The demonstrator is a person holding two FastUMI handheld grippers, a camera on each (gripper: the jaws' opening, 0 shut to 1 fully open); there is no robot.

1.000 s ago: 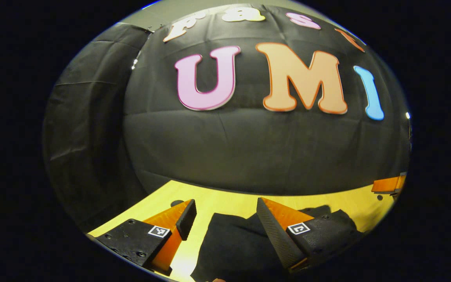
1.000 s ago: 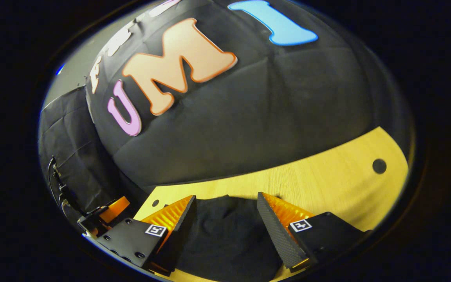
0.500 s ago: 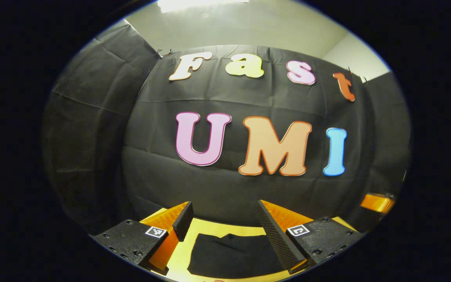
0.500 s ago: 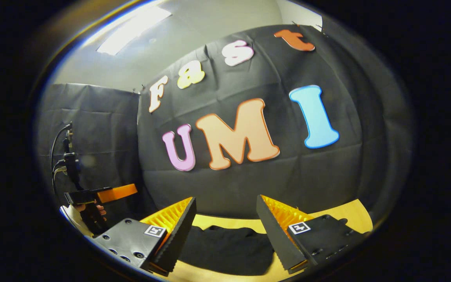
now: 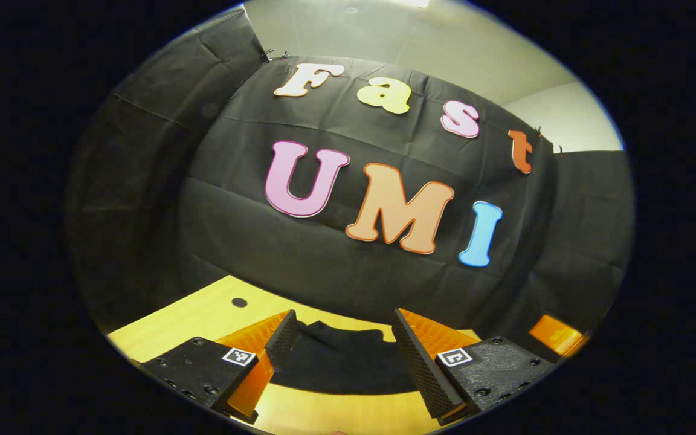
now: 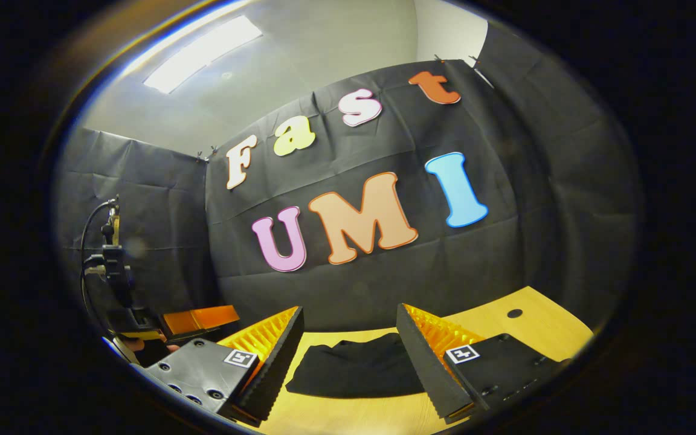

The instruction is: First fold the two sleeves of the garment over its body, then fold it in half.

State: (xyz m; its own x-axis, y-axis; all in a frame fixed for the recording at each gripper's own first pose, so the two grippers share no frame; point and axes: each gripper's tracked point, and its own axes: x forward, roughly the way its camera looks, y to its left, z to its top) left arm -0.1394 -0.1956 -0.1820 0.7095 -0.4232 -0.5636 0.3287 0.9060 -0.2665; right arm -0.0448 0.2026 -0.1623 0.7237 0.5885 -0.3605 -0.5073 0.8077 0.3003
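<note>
Fingers of the left gripper (image 5: 342, 338) and the right gripper (image 6: 348, 344) spread apart, grasping nothing, both raised off the garment (image 6: 357, 368): black, folded into a compact, slightly rumpled bundle, lying on the wooden table (image 6: 541, 326) beyond both.
</note>
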